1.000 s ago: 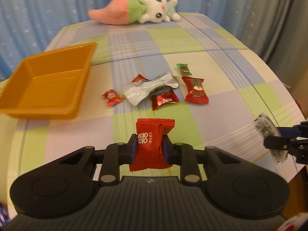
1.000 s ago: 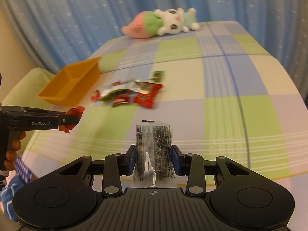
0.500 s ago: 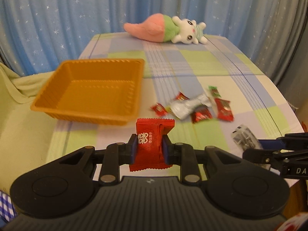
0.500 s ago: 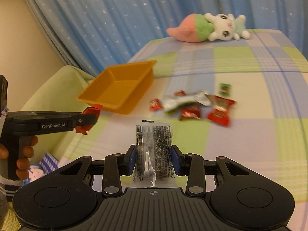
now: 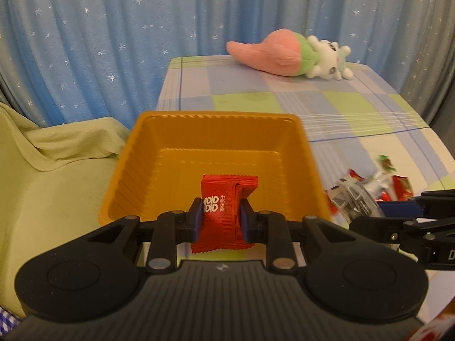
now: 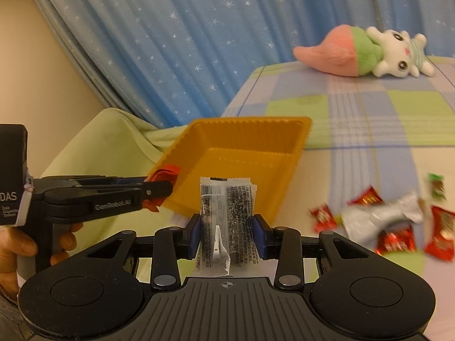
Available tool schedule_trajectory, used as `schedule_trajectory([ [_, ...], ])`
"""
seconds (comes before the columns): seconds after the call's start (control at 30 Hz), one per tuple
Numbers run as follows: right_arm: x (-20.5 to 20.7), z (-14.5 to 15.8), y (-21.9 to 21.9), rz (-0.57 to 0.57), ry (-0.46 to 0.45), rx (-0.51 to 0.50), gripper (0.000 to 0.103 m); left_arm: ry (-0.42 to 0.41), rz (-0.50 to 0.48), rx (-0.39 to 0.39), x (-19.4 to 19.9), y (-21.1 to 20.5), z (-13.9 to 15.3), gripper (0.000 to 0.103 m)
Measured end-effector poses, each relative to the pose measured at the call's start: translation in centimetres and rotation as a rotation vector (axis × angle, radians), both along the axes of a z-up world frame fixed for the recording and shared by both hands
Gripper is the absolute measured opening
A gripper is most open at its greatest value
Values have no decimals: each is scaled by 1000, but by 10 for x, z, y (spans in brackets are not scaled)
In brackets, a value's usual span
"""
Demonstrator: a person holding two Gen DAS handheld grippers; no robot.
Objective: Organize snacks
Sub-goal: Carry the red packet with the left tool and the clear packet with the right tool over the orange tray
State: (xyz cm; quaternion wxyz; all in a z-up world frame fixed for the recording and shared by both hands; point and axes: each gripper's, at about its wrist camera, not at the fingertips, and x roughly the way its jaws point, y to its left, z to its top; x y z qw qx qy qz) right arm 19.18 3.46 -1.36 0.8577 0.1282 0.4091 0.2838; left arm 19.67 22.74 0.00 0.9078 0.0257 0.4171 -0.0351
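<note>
While left jaws pinch red snack packet [image 5: 224, 209], right jaws clamp clear seaweed packet [image 6: 227, 218], orange tray [image 5: 216, 119] beyond

tray [image 5: 216, 130]: glossy ribbed plastic | wrapper [image 5: 224, 210]: shiny red foil | toy [image 5: 287, 56]: plush

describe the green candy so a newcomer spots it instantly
Start at the checked tablecloth, then find the loose snack pile right of the orange tray. The green candy lies at the pile's far right edge, slightly apart: the only green wrapper among red and silver ones.
</note>
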Motion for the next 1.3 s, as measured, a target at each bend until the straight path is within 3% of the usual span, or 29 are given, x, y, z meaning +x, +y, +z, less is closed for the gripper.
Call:
schedule_trajectory([
  [0.43,64,-17,48,-54,23,-55,38,73,0,4,68,33,-37,24],
  [0.87,80,-43,50,-77,94,-84,38,156,-18,8,95,34,-74,25],
  [1.13,83,-45,52,-84,107,-87,38,143,-24,-17,88,39,-65,25],
  [1.3,86,-47,60,-73,107,-93,39,118,-15,-28,78,46,-49,32],
])
